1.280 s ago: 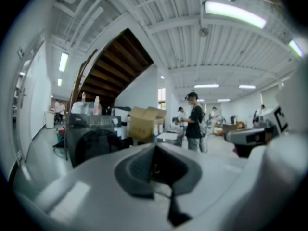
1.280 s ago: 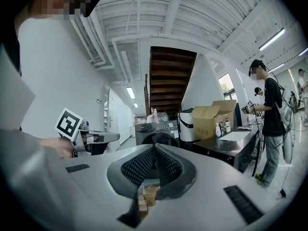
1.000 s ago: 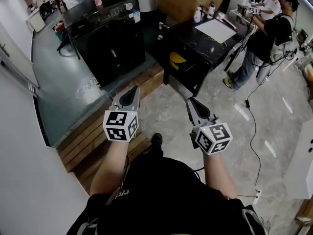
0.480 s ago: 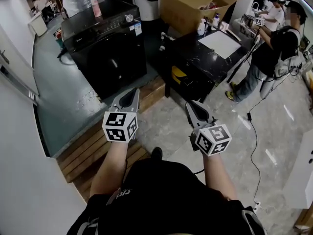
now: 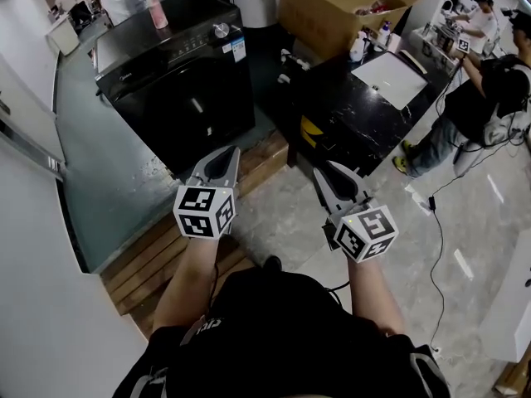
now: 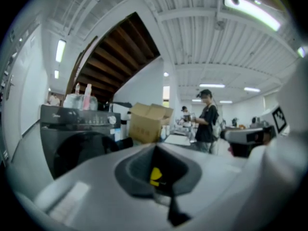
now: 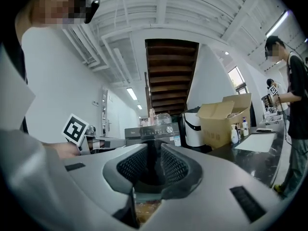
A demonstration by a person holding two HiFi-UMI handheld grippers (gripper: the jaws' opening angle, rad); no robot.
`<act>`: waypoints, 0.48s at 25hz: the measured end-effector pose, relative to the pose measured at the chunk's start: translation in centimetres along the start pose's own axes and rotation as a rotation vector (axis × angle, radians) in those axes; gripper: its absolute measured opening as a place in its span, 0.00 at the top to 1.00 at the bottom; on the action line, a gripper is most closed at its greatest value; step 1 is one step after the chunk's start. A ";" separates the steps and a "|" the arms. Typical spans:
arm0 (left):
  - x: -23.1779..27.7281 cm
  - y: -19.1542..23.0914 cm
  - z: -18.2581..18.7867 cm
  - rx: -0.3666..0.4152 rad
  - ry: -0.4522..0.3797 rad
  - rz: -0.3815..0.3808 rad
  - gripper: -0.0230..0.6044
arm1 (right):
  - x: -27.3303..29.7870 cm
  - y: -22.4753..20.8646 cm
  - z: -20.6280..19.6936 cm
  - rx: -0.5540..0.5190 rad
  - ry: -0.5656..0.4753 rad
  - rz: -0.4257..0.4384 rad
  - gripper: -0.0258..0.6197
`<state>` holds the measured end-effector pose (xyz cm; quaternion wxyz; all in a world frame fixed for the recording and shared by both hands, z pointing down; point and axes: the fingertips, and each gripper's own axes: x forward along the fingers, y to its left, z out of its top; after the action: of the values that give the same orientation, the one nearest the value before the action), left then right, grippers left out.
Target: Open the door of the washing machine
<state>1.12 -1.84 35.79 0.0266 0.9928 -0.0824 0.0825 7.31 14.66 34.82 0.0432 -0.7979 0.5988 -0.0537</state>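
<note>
1. Nearest the camera, the person's forearms hold both tools out level. The left gripper (image 5: 228,152), grey-jawed with a marker cube at its back, has its jaws pressed together with nothing between them.
2. The right gripper (image 5: 325,172), of the same make, is opening its jaws. Only a narrow gap shows between the ribbed pads, and the gap is empty.
3. Just past the jaw tips runs a low step of brown wooden planks (image 5: 149,251). It edges a raised grey-green floor (image 5: 108,164).
4. On that raised floor stands the black front-loading washing machine (image 5: 178,73), with a silver dial and bottles on its top. Its dark front door (image 5: 195,114) is shut, and both grippers are well apart from it.
5. I judge the step in hand to be the approach, with no contact made yet. The next move calls for closing in over the step. The opening right gripper would then need to meet the door's edge or handle, which is too small here to make out, take hold and swing the door outward.
6. To the right of the machine is a black stone-topped table (image 5: 357,118) bearing a white sheet (image 5: 392,66).
7. Behind the table is an open brown cardboard box (image 5: 348,7).
8. Farthest off, at the right edge, a person in dark clothes (image 5: 485,106) works at another bench.
</note>
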 end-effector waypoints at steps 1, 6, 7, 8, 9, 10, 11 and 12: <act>0.7 0.5 0.0 -0.009 0.004 -0.007 0.95 | 1.0 -0.1 0.2 0.002 -0.005 0.010 0.83; 3.0 2.0 0.8 0.012 -0.005 -0.048 0.95 | 4.6 -0.1 1.2 0.025 -0.026 0.062 0.79; 3.4 2.4 0.9 0.009 -0.007 -0.048 0.95 | 5.1 0.0 1.3 0.021 -0.021 0.066 0.78; 3.7 2.8 0.9 0.003 -0.008 -0.047 0.95 | 5.6 0.1 1.2 0.012 -0.011 0.069 0.77; 4.0 3.1 0.8 -0.004 -0.007 -0.046 0.95 | 6.0 0.1 0.9 0.000 0.003 0.071 0.77; 4.3 3.3 0.7 -0.009 -0.005 -0.045 0.95 | 6.4 0.0 0.7 -0.014 0.017 0.071 0.76; 4.5 3.5 0.6 -0.013 -0.002 -0.043 0.95 | 6.7 -0.2 0.5 -0.029 0.030 0.068 0.76; 4.8 3.7 0.5 -0.016 0.001 -0.041 0.95 | 7.1 -0.5 0.4 -0.043 0.041 0.065 0.76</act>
<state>5.28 -6.24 36.24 0.0361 0.9940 -0.0626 0.0819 9.79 7.96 34.69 0.0156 -0.7776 0.6261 -0.0558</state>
